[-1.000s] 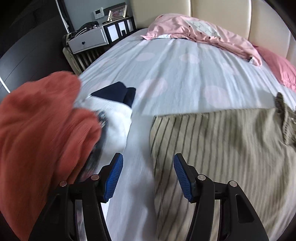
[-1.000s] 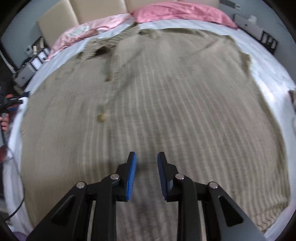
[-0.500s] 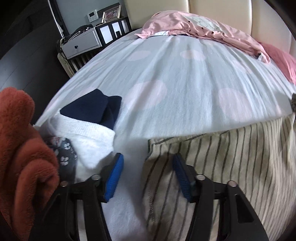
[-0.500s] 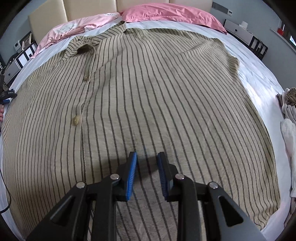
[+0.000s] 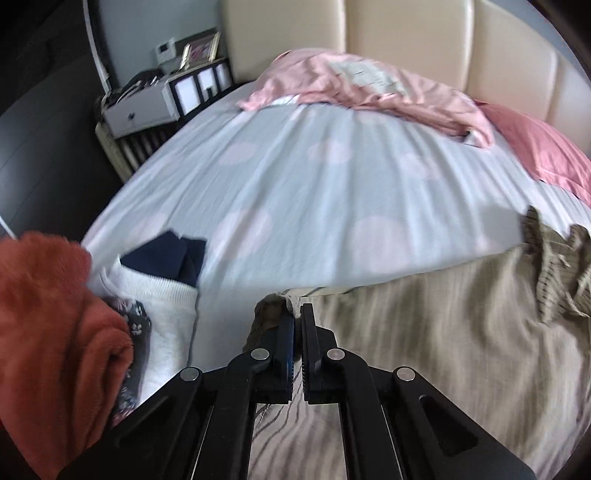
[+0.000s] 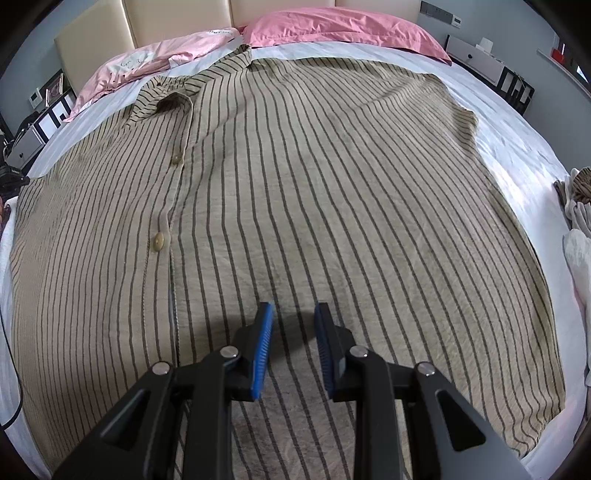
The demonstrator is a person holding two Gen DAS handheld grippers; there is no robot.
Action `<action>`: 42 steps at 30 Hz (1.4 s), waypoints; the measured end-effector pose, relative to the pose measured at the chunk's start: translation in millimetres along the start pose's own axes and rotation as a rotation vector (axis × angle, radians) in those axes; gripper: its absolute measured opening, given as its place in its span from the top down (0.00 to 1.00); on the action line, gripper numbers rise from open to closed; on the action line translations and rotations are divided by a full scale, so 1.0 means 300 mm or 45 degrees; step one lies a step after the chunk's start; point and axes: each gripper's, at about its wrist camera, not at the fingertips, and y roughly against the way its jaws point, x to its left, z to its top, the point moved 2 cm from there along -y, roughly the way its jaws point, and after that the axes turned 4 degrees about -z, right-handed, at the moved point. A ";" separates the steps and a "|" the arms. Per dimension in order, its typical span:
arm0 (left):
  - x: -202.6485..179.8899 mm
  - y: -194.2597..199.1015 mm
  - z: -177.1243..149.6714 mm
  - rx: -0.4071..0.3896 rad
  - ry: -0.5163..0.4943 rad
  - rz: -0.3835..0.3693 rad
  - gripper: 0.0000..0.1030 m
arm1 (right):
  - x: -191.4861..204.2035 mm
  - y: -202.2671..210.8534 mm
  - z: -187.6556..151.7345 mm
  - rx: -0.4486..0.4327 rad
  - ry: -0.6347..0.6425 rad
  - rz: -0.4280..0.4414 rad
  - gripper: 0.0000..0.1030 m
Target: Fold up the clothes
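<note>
My left fingers [image 5: 297, 325] pinch the striped shirt [image 6: 295, 192] at its corner, beside the white sweater [image 5: 162, 306]. My right fingers [image 6: 293, 343] hover spread above the shirt, which lies flat on the bed [image 5: 314, 192].

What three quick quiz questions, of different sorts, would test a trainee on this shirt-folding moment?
1. True or false: the left tool is shut on an edge of the striped shirt.
2. Multiple choice: the right tool is (a) shut on a button, (b) open above the shirt's front, (c) holding the pink pillow.
3. Fill in: in the left wrist view, the folded white garment lies between the shirt and a fuzzy ____-coloured fabric.

Key: 1 true; 2 b; 3 rust-orange.
</note>
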 end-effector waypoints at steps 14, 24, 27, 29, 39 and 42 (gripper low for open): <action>-0.468 -0.006 0.006 0.129 -0.235 -0.090 0.95 | -0.018 0.042 -0.005 -0.027 -0.021 0.098 0.77; -0.493 0.050 -0.003 0.211 -0.283 -0.243 0.58 | 0.001 0.025 -0.014 -0.005 0.003 0.128 0.77; -0.450 0.140 0.006 0.182 -0.278 -0.288 0.54 | 0.004 0.035 -0.017 -0.015 0.004 0.135 0.77; -0.419 0.192 0.007 0.171 -0.267 -0.303 0.48 | 0.004 0.042 -0.017 -0.023 -0.004 0.141 0.77; -0.255 0.276 -0.243 0.223 -0.317 -0.165 0.47 | -0.004 0.084 -0.017 -0.057 -0.022 0.175 0.77; -0.212 0.260 -0.321 0.248 -0.242 -0.218 0.48 | -0.001 0.091 -0.021 -0.053 -0.020 0.199 0.77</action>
